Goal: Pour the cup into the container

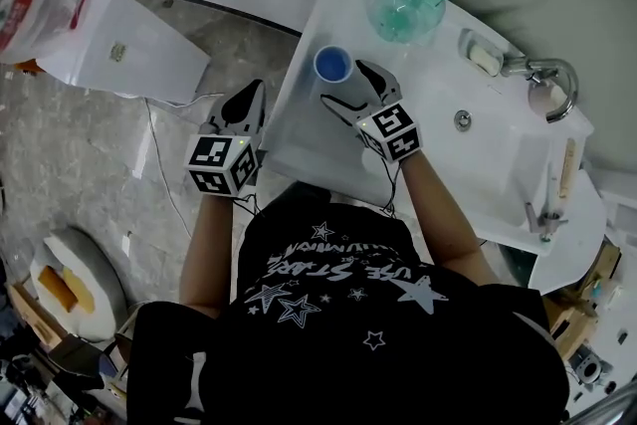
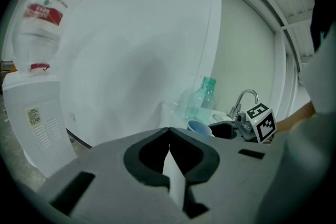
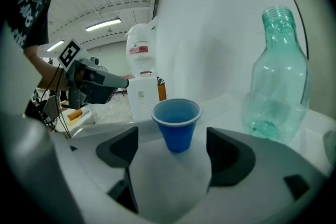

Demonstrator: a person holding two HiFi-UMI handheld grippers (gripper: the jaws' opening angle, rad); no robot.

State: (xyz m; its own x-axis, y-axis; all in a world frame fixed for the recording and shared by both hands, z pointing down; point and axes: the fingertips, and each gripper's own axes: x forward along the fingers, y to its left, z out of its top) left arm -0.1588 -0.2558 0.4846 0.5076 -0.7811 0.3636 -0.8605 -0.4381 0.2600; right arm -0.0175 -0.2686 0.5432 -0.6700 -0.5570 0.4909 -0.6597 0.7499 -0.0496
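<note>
A blue cup stands upright near the far left edge of the white counter. A clear green bottle stands behind it to the right. My right gripper is open just short of the cup. In the right gripper view the cup sits centred a little beyond the two spread pads, touching neither, with the bottle to its right. My left gripper hangs off the counter's left side, shut on nothing. The left gripper view also shows the cup and the bottle.
A sink basin with a metal faucet and a soap dish lies right of the cup. A white water dispenser stands on the floor to the left, and cables trail over the floor below the counter.
</note>
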